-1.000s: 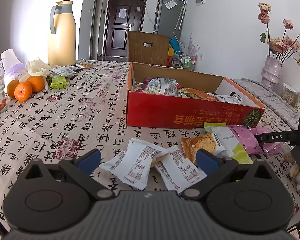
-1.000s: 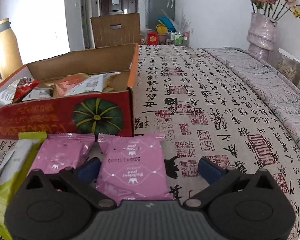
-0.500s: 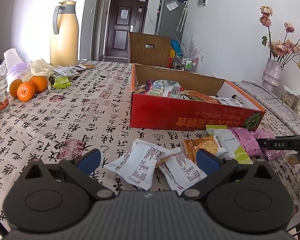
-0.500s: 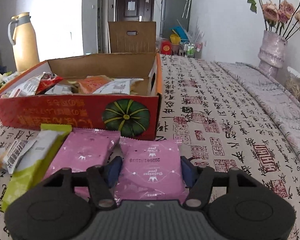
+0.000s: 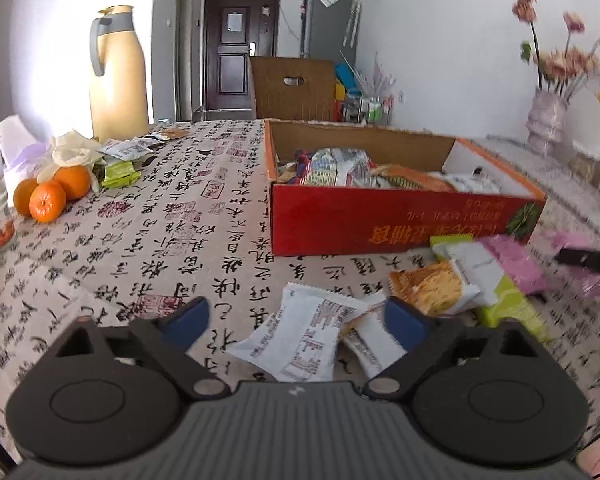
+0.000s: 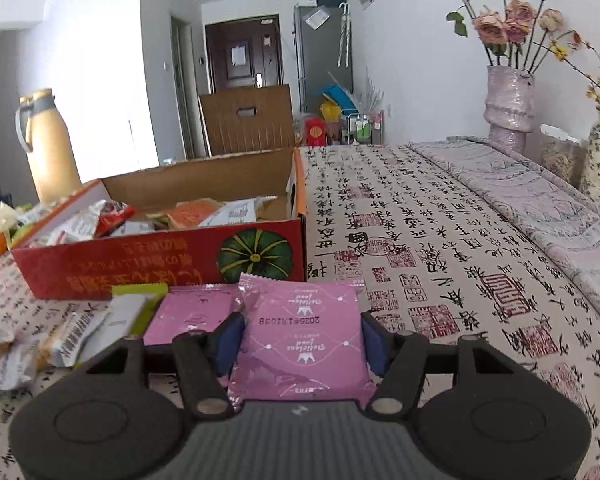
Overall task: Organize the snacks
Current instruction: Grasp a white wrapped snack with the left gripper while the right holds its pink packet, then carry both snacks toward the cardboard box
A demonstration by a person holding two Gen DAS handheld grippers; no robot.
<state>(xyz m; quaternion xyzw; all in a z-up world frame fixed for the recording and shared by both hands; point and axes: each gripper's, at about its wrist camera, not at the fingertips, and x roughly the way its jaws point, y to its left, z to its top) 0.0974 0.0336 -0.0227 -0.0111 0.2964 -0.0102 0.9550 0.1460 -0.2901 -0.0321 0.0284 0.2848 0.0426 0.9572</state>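
Here, red box (image 6: pixel 156 264) holding mixed snack packets (image 5: pixel 340 168), right gripper (image 6: pixel 300 340) clamping pink packet (image 6: pixel 300 336)

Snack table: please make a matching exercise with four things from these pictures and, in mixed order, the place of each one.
Things:
1. pink packet
2. white packet
3. oranges
4. red box

Places:
A. beside the yellow thermos, far from the snacks
B. between the closed jaws of the right gripper
C. behind the loose packets, open, with snacks inside
D. before the open left gripper

Pairs: 1-B, 2-D, 3-A, 4-C
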